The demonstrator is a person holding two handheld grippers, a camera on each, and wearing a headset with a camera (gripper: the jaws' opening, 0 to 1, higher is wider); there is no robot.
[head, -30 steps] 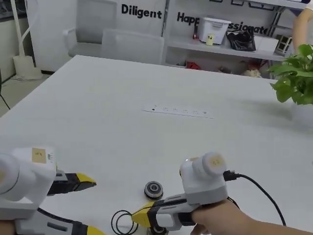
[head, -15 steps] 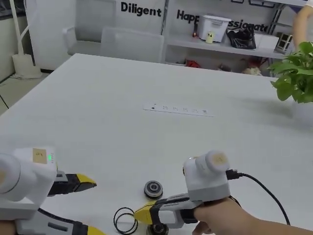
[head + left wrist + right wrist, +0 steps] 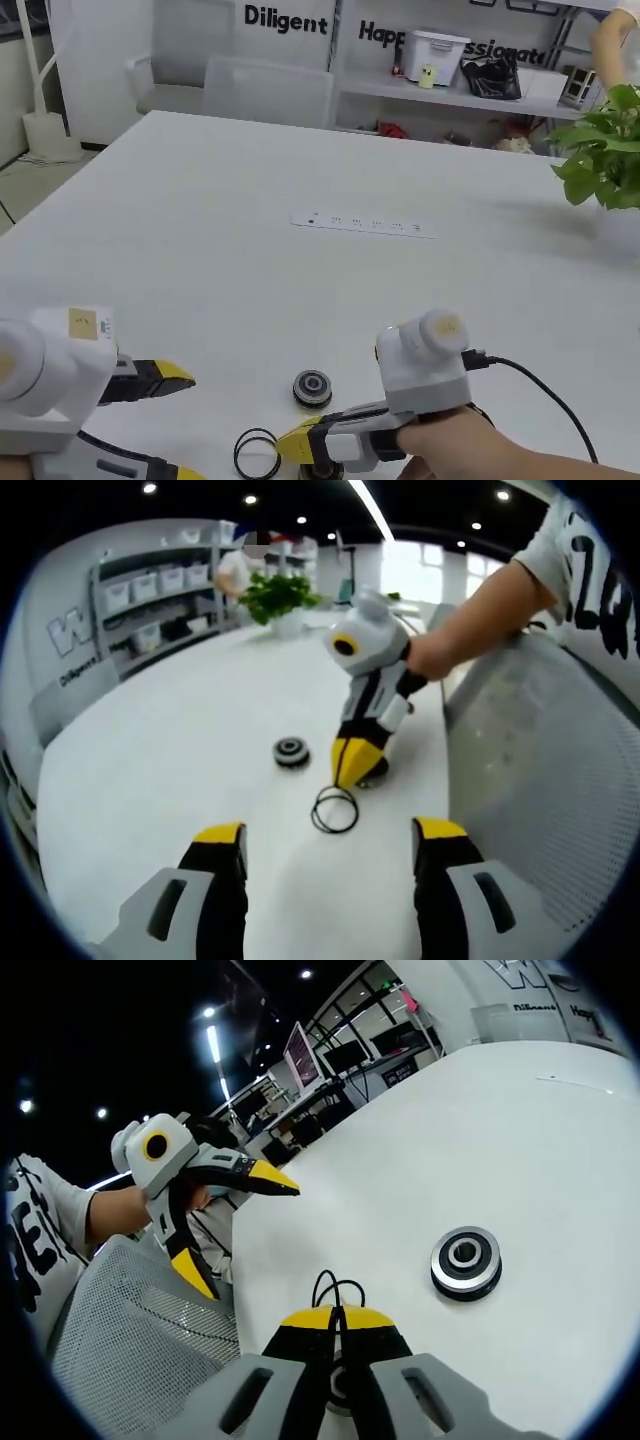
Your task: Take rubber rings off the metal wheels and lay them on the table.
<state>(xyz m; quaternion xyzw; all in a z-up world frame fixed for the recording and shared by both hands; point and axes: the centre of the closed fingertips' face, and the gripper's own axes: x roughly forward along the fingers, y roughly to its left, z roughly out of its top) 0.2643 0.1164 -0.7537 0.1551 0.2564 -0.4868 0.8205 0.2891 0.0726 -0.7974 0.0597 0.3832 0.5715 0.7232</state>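
Two thin black rubber rings (image 3: 258, 452) (image 3: 335, 810) (image 3: 335, 1287) lie overlapped on the white table (image 3: 300, 300). My right gripper (image 3: 296, 446) (image 3: 336, 1316) is shut, its yellow tips pinching the rings' near edge. Close under it sits a metal wheel (image 3: 322, 468) (image 3: 376, 770), mostly hidden. A second metal wheel (image 3: 312, 388) (image 3: 291, 751) (image 3: 466, 1260) lies flat a little farther out. My left gripper (image 3: 170, 425) (image 3: 330, 832) (image 3: 245, 1240) is open, holding nothing, and faces the rings from the left.
A white power strip (image 3: 362, 224) lies mid-table. A potted plant (image 3: 603, 160) stands at the far right edge. Chairs (image 3: 265, 92) and shelves (image 3: 470, 95) are behind the table. A black cable (image 3: 540, 395) trails from the right gripper.
The right gripper and the rings have crept slightly to the right. The left gripper stays open in place.
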